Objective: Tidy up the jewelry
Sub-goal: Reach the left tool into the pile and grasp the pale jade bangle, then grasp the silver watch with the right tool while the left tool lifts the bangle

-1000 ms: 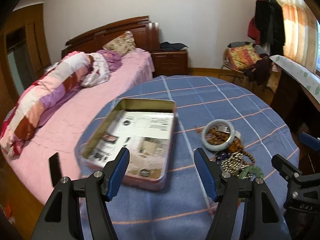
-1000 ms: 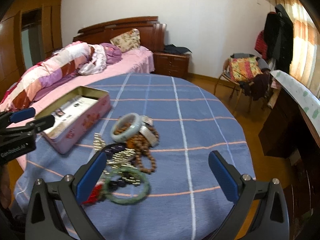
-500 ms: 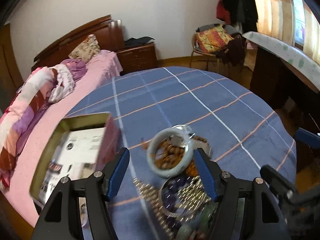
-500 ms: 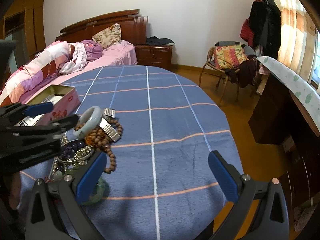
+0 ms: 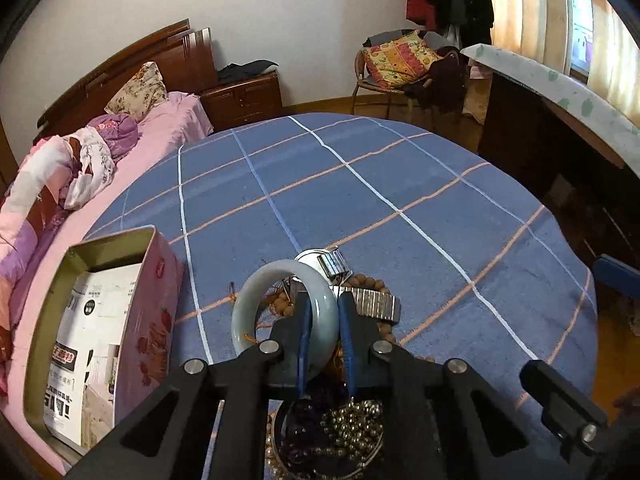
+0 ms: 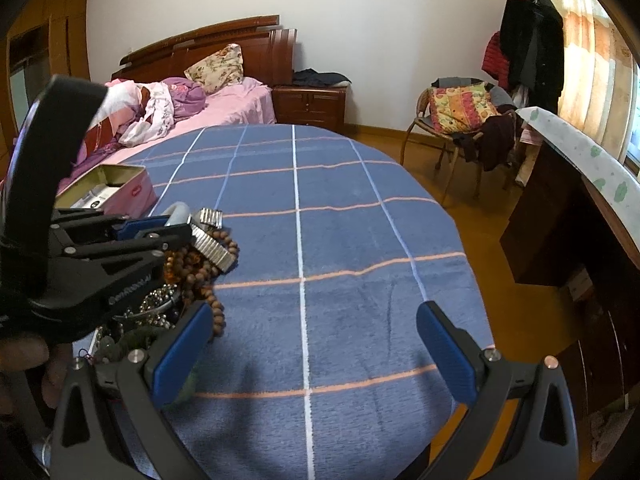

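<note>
The pale green bangle (image 5: 280, 304) sat on top of the jewelry pile on the blue checked tablecloth (image 5: 400, 184), and the left gripper (image 5: 324, 320) was closed on its near right side — one blue pad inside the ring, the other outside, the band pinched between them. From the right wrist view only a short arc of the bangle (image 6: 179, 213) showed above the left gripper (image 6: 160, 230), the rest hidden behind the black tool body.

Just beyond and to the right of the bangle lay a metal watch band (image 5: 370, 305) and a string of brown wooden beads (image 6: 208, 276), touching one another in the heap. Nearer the camera, under the left tool, lay dark purple beads and a silvery beaded chain (image 5: 352, 424) (tangled, and partly cut off by the bottom edge).

The right gripper (image 6: 312, 344) hovered over bare cloth to the right of the pile, fingers wide apart and holding nothing.

Left of the pile stood a pink tin box (image 5: 152, 304), lid off, with printed paper lying inside — its lettering too small to read.
</note>
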Tool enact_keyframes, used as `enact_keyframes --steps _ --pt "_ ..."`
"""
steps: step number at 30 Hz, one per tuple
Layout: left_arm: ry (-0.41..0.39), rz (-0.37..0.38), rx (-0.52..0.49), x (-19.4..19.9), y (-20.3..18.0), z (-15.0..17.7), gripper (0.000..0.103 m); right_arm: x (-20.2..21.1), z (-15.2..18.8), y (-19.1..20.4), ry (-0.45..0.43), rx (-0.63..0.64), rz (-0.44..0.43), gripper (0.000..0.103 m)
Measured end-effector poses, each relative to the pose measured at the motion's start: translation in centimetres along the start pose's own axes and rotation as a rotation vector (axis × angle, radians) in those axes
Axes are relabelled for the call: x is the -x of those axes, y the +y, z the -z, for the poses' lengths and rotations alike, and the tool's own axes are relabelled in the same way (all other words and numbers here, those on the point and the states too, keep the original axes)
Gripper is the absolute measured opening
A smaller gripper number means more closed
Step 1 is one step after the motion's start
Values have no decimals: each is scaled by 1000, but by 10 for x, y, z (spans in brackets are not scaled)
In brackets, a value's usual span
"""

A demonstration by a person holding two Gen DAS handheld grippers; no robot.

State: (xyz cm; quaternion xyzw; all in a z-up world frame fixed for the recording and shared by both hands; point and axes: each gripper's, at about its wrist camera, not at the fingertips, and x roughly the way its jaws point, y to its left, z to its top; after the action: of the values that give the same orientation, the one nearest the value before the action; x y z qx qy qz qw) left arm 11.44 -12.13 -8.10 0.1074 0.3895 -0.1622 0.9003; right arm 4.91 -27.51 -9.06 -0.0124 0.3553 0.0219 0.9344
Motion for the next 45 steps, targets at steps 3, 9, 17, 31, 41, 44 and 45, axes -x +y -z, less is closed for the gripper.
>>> enact_keyframes --steps 3,9,17,31,41,44,45 --pt "-20 0 27 13 8 2 14 0 -1 0 -3 3 2 103" --pt "-103 -42 45 48 27 3 14 -2 -3 6 -4 23 -24 100" --pt "-131 -142 56 64 46 11 14 -17 -24 28 15 129 -128 62" --pt "-150 -150 78 65 63 9 14 -64 -51 78 92 259 -219 55" --pt "-164 -149 88 70 67 7 14 -76 -50 76 133 269 -252 21" --pt "-174 -153 91 74 71 7 14 -72 -52 72 109 249 -263 18" --pt "-177 -156 92 76 72 6 14 -69 -53 68 102 237 -269 18"
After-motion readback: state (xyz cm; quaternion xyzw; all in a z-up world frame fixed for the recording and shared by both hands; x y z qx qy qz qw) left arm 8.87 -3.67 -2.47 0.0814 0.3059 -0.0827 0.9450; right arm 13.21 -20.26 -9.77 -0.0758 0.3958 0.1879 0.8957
